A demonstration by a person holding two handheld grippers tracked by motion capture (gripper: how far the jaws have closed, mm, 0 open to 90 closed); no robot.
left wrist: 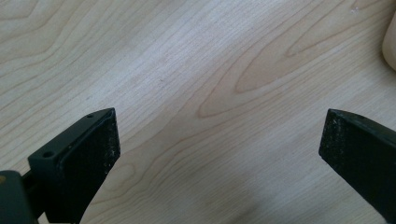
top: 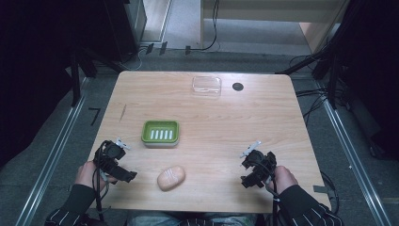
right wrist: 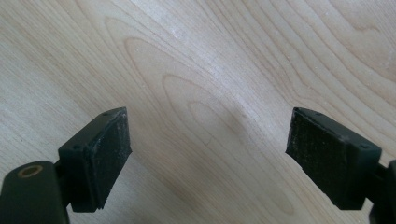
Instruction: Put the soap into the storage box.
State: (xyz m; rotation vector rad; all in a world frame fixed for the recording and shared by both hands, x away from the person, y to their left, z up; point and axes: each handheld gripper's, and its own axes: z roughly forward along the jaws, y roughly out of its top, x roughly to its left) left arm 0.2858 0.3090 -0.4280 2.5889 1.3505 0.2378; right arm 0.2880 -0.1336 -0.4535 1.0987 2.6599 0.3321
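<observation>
A peach-coloured soap bar lies on the wooden table near its front edge. Behind it sits a green soap dish with white slots. A clear plastic lid rests at the far side of the table. My left gripper hovers at the front left, a short way left of the soap, and stands open over bare wood; the soap's edge shows at the right border of its view. My right gripper is at the front right, open over bare wood.
A small dark round hole marks the table to the right of the clear lid. Cables and dark stands surround the table on the floor. Metal rails run along both sides.
</observation>
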